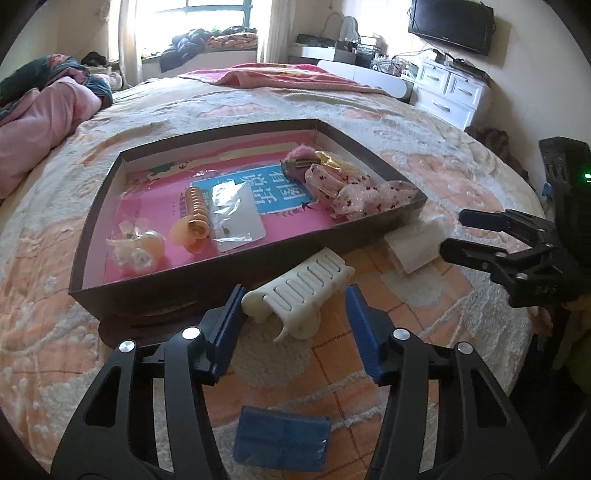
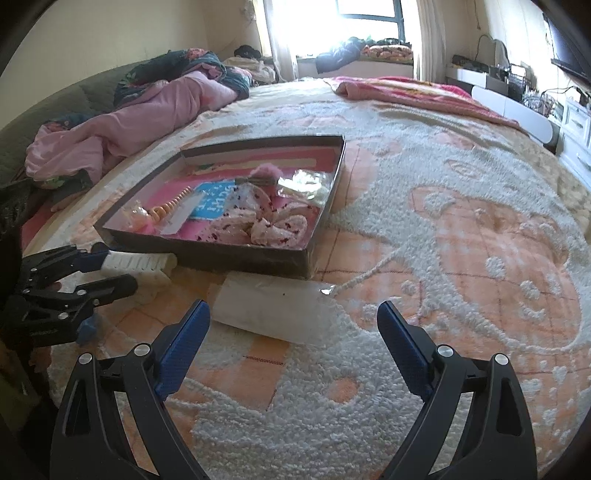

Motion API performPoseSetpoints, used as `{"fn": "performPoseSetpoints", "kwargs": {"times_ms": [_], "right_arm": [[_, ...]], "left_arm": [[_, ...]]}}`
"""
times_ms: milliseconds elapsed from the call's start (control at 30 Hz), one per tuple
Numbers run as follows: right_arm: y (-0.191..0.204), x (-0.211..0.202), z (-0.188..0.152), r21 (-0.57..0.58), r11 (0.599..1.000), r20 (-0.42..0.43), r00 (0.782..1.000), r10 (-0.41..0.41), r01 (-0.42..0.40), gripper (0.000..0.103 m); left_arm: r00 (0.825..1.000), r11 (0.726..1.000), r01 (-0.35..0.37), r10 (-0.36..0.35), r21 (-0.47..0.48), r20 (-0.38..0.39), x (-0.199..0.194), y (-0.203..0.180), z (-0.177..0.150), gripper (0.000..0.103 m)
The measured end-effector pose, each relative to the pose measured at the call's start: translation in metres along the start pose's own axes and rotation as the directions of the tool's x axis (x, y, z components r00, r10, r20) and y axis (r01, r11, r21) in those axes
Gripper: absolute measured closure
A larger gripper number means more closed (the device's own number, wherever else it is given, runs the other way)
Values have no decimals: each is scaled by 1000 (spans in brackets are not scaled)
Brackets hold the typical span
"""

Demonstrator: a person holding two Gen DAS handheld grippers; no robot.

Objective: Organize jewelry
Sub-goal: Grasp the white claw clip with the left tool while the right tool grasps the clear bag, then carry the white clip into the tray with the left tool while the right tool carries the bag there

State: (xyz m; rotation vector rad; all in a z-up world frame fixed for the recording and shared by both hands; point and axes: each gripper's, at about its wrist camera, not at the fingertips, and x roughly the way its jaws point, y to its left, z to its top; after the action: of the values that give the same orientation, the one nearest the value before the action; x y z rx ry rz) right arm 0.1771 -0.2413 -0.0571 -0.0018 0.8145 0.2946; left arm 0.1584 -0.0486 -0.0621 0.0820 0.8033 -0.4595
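Jewelry tray (image 1: 229, 273) on patterned bedspread (image 2: 461, 240), sunlit bedroom window (image 2: 369, 14)

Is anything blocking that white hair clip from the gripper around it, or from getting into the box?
Nothing lies between the left gripper and the white hair clip; the clip sits between its open fingers. On the way into the box, only the near wall stands behind the clip, so it would need lifting over.

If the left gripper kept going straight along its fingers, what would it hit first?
Most likely the white hair claw clip, which lies on the bedspread between the fingers of the left gripper. Just beyond it stands the near wall of the dark box.
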Motion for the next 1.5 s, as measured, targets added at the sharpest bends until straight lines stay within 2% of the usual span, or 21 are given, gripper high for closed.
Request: {"fn": "performPoseSetpoints", "kwargs": {"times_ms": [200, 400, 467, 533, 567, 633, 767, 833, 1100, 1200, 1500], "right_arm": [[-3, 20, 1, 26, 1000, -49, 999, 11, -9, 14], [-4, 31, 4, 43, 999, -57, 998, 20, -17, 13], [-1, 31, 3, 28, 999, -49, 999, 19, -18, 17], [3, 30, 3, 16, 999, -46, 999, 29, -29, 30], [6, 29, 2, 10, 999, -43, 998, 35, -35, 33], [9, 27, 1, -2, 999, -37, 998, 52, -52, 50], [13, 18, 0, -30, 999, -12, 999, 38, -39, 62], [12, 13, 0, -31, 999, 0, 999, 43, -43, 70], [16, 1, -3, -51, 997, 18, 999, 52, -51, 75], [20, -4, -4, -72, 996, 29, 998, 47, -45, 76], [27, -18, -3, -94, 994, 52, 997, 60, -55, 81]], "left_arm": [[1000, 1000, 14, -14, 15, 0, -3, -2, -1, 59], [1000, 1000, 17, -17, 20, -11, 4, -4, 1, 59], [1000, 999, 19, -18, 28, -12, 6, -6, 3, 59], [1000, 999, 24, -24, 31, -13, 8, -7, 4, 59], [1000, 999, 25, -24, 33, -13, 10, -7, 4, 59], [1000, 999, 24, -23, 42, -18, 12, -8, 4, 59], [1000, 998, 24, -23, 57, -17, 16, -9, 5, 59], [999, 998, 31, -30, 57, -17, 17, -9, 5, 63], [999, 997, 30, -29, 77, -13, 17, -14, 6, 71], [999, 996, 45, -44, 81, -12, 14, -17, 6, 83], [999, 998, 40, -41, 49, 20, 2, -14, 9, 84]]}}
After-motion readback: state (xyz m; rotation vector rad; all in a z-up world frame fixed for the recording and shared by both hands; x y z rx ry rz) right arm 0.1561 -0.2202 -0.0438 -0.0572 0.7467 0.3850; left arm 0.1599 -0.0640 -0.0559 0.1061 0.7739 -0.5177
